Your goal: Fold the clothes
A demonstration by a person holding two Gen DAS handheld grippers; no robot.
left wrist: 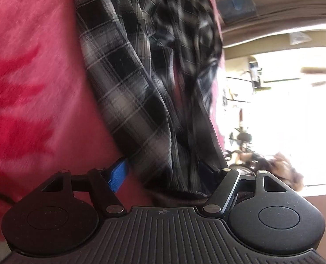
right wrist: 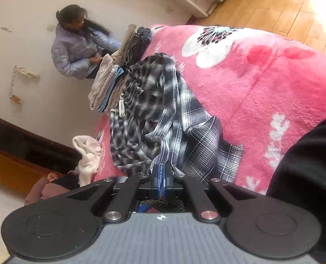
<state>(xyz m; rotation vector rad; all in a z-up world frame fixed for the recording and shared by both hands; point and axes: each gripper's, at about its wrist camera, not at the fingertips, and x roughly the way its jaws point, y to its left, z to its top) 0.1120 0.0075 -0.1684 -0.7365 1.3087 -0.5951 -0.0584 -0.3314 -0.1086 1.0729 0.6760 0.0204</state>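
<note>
One plaid shirt (right wrist: 163,114) on pink blanket (right wrist: 261,83); right hand-held gripper (right wrist: 160,176) clamped on shirt hem, left hand-held gripper (left wrist: 165,176) spread around shirt fold.

Left gripper (left wrist: 163,173), lower part of its frame: black body with a ribbed centre plate bearing a small cross mark. Two round black housings sit at lower left and lower right, each with a smooth disc inset. Black linkage bars run up from silver pivot pins. One blue finger pad (left wrist: 117,177) shows at centre left. A black cable enters at the left edge.

Right gripper (right wrist: 160,177), lower part of its frame: same build, ribbed plate grey, cross mark, silver pins, blue pads at centre. A black sleeve (right wrist: 305,165) fills the right edge.
</note>
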